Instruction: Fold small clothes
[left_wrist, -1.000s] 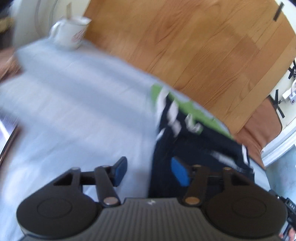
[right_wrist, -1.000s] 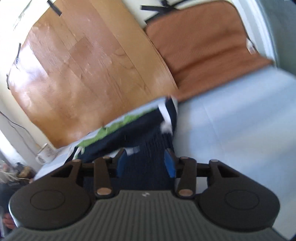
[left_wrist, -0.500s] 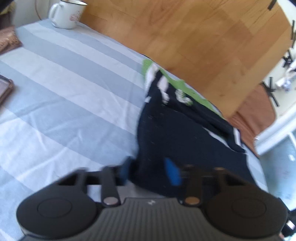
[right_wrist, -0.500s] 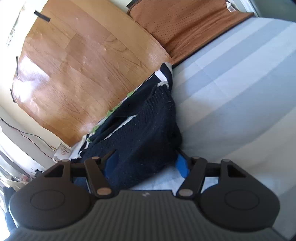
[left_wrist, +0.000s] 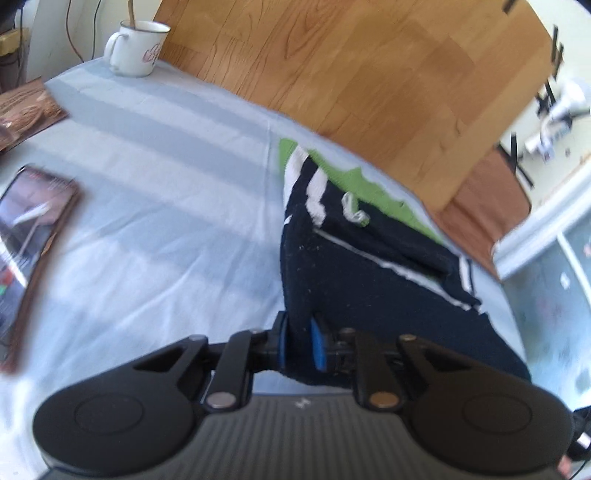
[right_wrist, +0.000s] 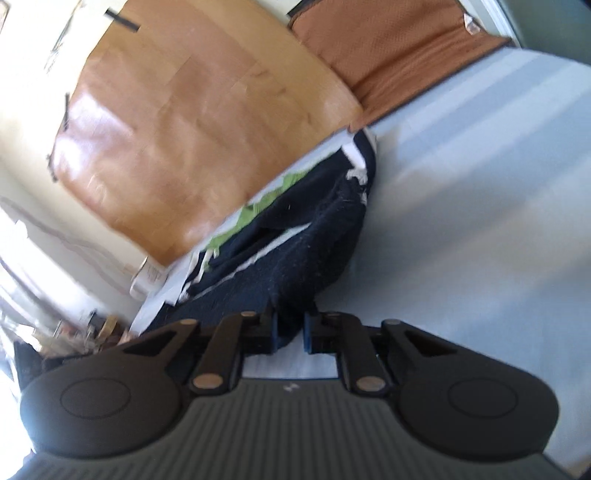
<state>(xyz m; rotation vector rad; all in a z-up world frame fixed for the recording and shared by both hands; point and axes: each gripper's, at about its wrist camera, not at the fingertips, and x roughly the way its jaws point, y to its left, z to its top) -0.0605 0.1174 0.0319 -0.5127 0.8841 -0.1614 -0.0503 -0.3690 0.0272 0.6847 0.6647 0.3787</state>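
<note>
A small dark navy garment (left_wrist: 354, 266) with white stripes and a green part lies on the pale blue striped cloth (left_wrist: 147, 206). My left gripper (left_wrist: 298, 343) is shut on the garment's near left corner. In the right wrist view the same garment (right_wrist: 295, 243) stretches away from me, and my right gripper (right_wrist: 289, 332) is shut on its near right corner. Both corners are pinched between the blue pads and raised slightly off the cloth.
A white mug (left_wrist: 136, 48) stands at the far left edge. A dark tablet or book (left_wrist: 33, 221) lies at the left. A wooden floor (left_wrist: 369, 74) and a brown mat (right_wrist: 388, 51) lie beyond the far edge.
Both grippers came down to the garment's near edge and closed on its two corners; a second ago both were open above it.
</note>
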